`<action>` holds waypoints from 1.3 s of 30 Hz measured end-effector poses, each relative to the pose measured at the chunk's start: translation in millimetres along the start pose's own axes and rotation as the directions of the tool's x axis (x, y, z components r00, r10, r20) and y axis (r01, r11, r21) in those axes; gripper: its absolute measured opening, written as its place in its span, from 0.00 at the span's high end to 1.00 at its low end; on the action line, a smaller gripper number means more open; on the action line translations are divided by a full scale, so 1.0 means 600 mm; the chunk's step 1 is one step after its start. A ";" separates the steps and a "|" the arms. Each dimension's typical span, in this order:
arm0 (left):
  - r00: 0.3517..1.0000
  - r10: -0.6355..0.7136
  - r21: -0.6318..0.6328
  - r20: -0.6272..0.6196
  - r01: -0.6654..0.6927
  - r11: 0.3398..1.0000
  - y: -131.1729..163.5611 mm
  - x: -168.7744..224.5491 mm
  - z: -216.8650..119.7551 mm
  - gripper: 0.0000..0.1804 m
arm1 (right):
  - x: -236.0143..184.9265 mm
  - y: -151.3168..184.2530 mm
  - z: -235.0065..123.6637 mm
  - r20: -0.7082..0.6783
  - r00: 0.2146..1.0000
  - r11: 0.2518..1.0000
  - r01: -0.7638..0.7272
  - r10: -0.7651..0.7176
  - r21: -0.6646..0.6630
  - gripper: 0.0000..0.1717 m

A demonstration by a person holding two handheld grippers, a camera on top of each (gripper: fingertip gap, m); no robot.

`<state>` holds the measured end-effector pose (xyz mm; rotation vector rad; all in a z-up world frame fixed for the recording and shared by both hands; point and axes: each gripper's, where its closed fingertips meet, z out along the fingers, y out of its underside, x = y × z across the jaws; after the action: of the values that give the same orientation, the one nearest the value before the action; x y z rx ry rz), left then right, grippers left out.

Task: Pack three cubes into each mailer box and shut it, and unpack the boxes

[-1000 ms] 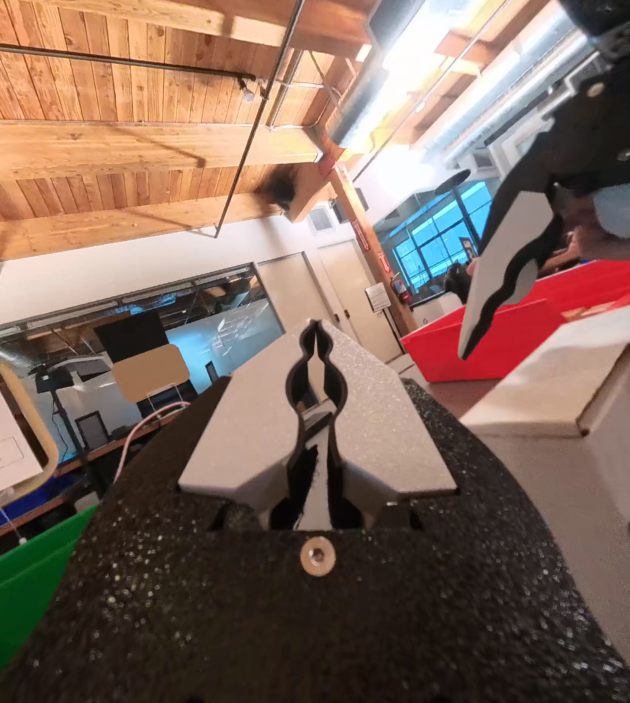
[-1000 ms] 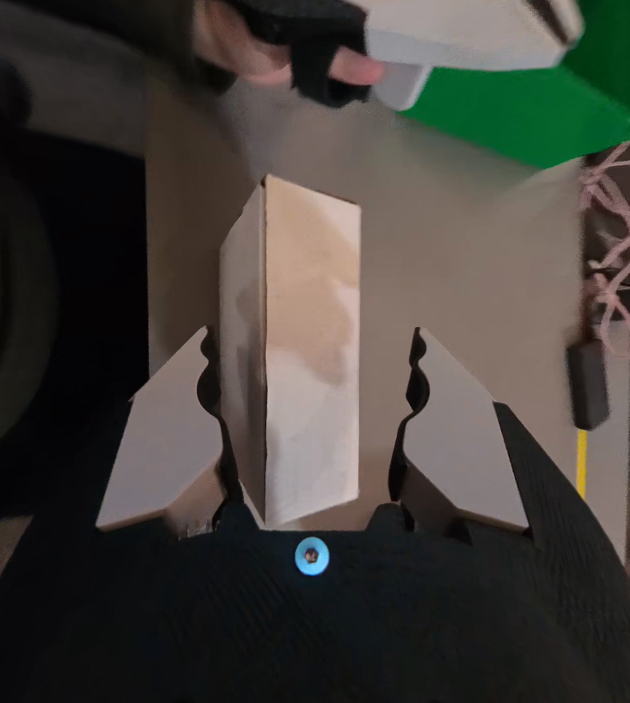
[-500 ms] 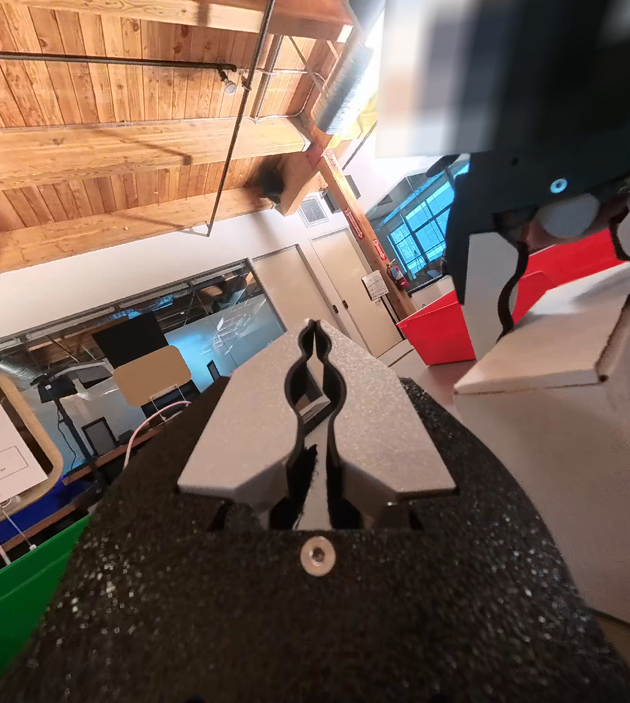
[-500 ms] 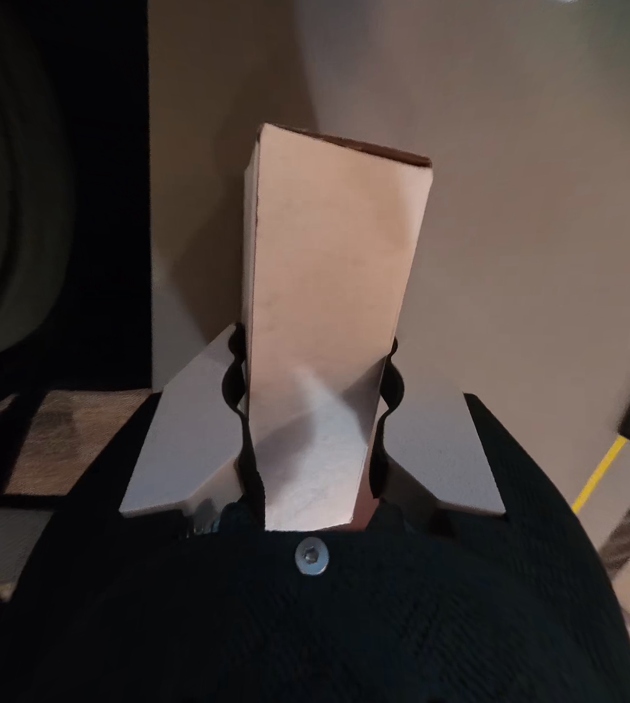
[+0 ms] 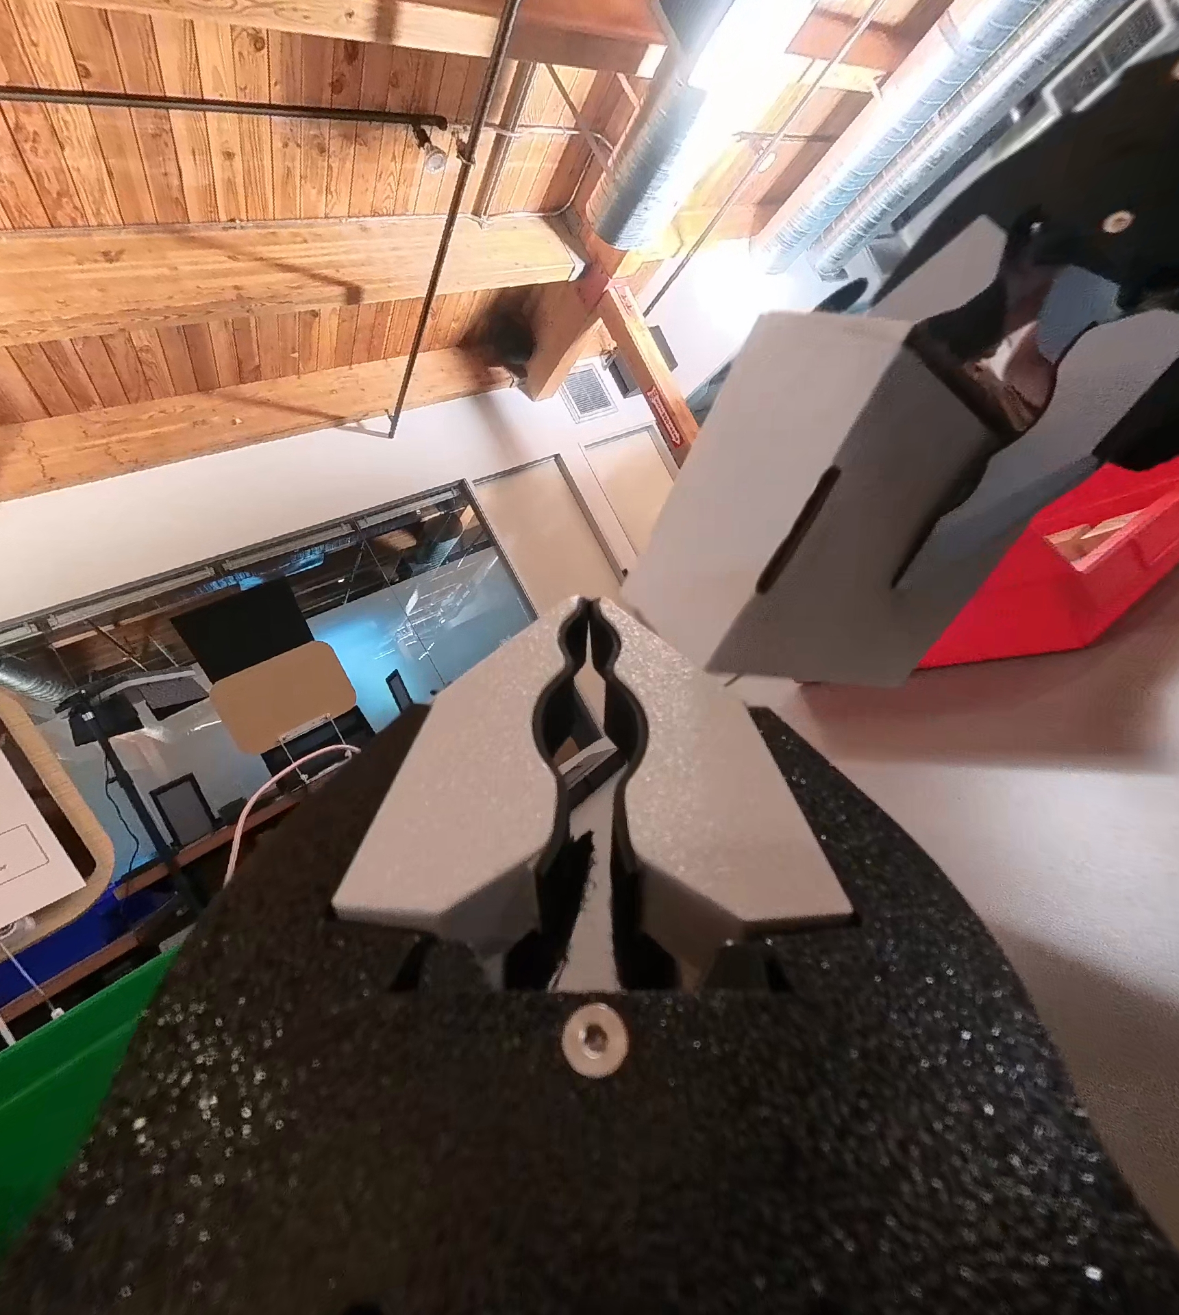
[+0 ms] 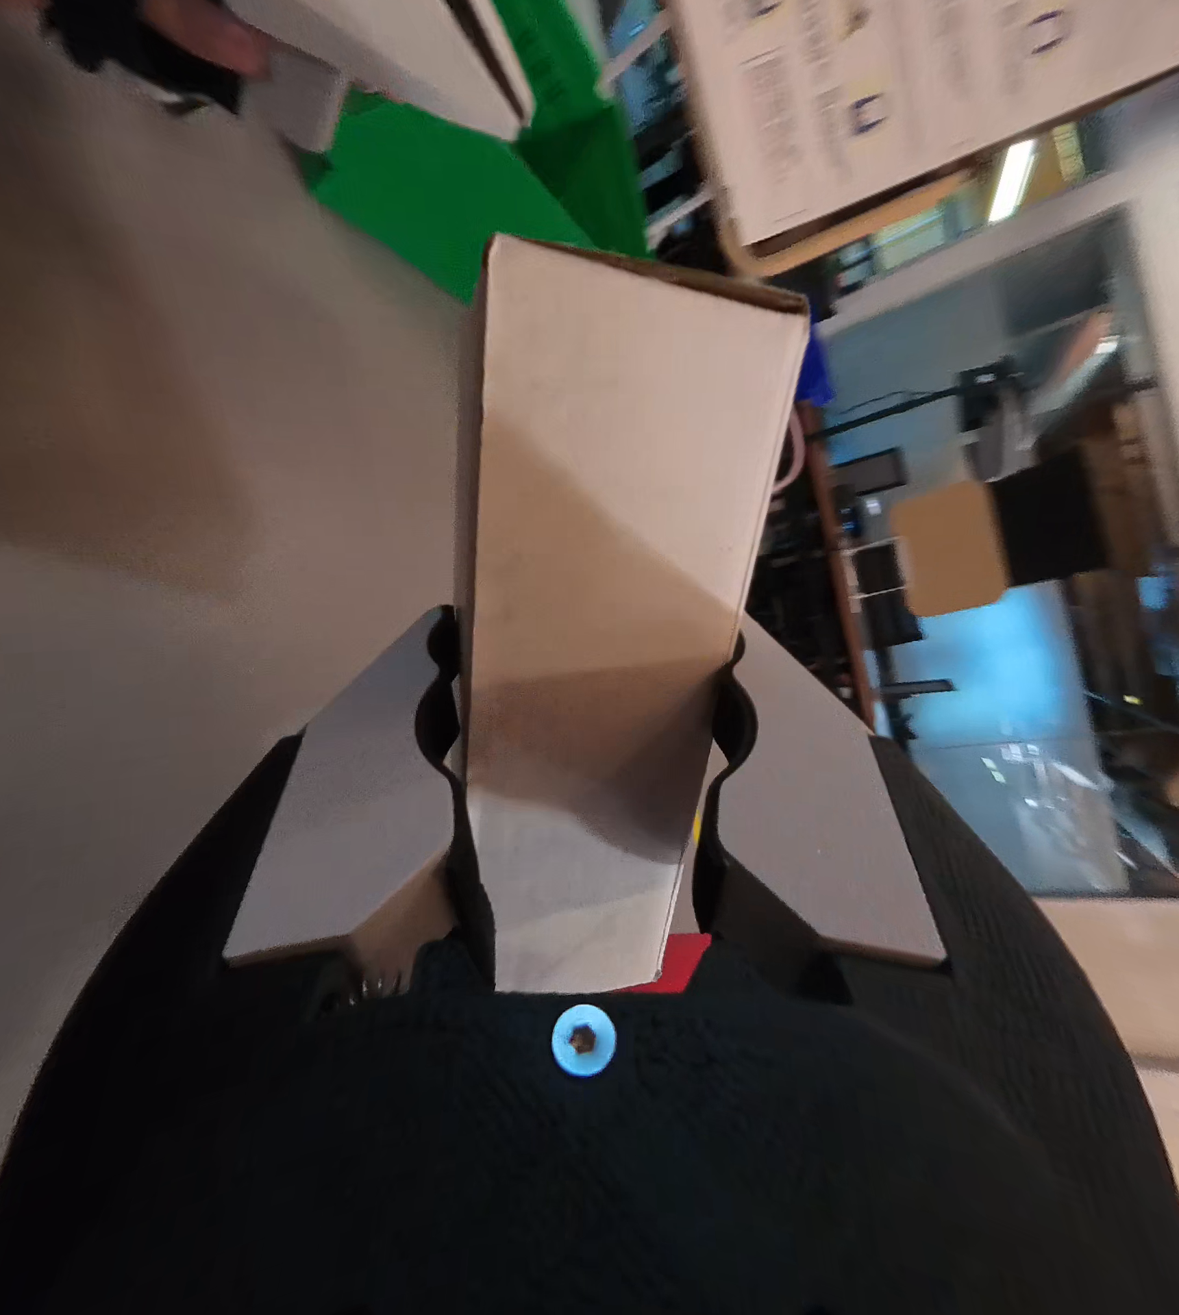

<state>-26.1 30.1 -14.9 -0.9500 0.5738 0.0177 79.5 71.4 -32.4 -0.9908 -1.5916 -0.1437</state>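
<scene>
Left hand-held gripper tilted upward, fingers closed on nothing; right hand-held gripper raised, pads clamping a mailer box.

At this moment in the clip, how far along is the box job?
Done: the white cardboard mailer box looks shut. In hand: the right tool is clamped on it, and it is lifted and tilted off the table. The left tool is shut on nothing. Left: its contents are hidden; the red plastic bin and green bin wait nearby.
</scene>
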 end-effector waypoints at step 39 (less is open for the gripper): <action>0.996 -0.005 -0.074 -0.084 -0.001 0.997 0.025 0.030 0.007 1.00 | 0.189 0.484 -0.156 -0.297 0.906 0.733 0.022 -0.302 -0.680 0.58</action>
<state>-12.9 38.0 -32.9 -1.0265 0.6535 -0.0027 346.7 257.0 -28.4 -1.2563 -1.2517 -1.0452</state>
